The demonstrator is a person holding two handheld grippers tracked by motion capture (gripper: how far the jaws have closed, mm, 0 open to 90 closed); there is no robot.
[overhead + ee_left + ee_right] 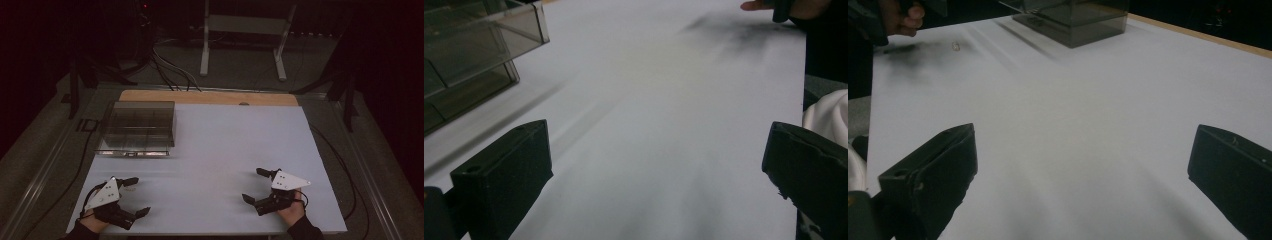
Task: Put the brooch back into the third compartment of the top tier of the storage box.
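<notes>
I see a white table (pixel 215 150) with a smoked, clear-walled box (pixel 137 127) near its far left corner; I use the box as my landmark. The box is split into compartments, and I cannot tell whether anything lies in them.

My left gripper (pixel 134 196) sits well nearer than the box, almost straight toward me from it, by the table's near edge. Its jaws stand wide apart and hold nothing. In the left gripper view the box (pixel 469 55) lies ahead to the upper left, with bare table between the jaws.

My right gripper (pixel 255 185) is far to the right of the box and nearer me, also by the near edge. Its jaws are spread wide and empty too. In the right gripper view the box (pixel 1073 20) stands far ahead.

A small pale thing (pixel 955 46) lies on the table nearer than the box, just beside the left gripper; I cannot tell what it is. The same speck (pixel 131 188) shows from above.
</notes>
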